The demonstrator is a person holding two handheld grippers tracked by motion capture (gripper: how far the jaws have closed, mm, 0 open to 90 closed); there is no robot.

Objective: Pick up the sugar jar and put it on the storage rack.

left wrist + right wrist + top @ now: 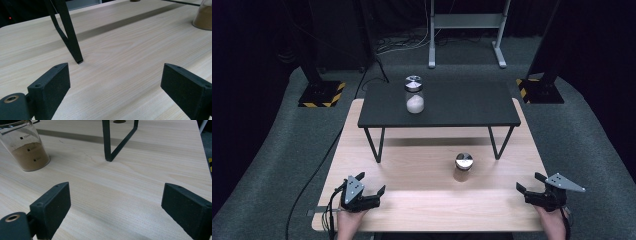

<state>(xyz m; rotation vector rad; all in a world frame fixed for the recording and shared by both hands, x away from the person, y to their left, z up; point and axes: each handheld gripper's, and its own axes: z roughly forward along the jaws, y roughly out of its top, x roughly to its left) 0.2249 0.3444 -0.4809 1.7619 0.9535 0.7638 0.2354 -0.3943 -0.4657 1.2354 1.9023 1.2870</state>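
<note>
A glass jar of brown powder [463,167] with a shiny lid stands on the light wooden table [422,200]; it also appears at the upper left of the right gripper view as the brown-powder jar [27,146] and at the top right of the left gripper view as the same jar [203,17]. A second jar with white powder [414,95] stands on the small black raised shelf [439,105]. My left gripper [372,182] rests at the table's near left, open and empty [115,85]. My right gripper [528,182] rests at the near right, open and empty [115,206].
The black shelf stands on thin metal legs [68,35] [110,142] on the far half of the table. A cable [312,175] trails off the table's left side. Black stands with yellow-striped bases [319,92] flank the table on grey carpet.
</note>
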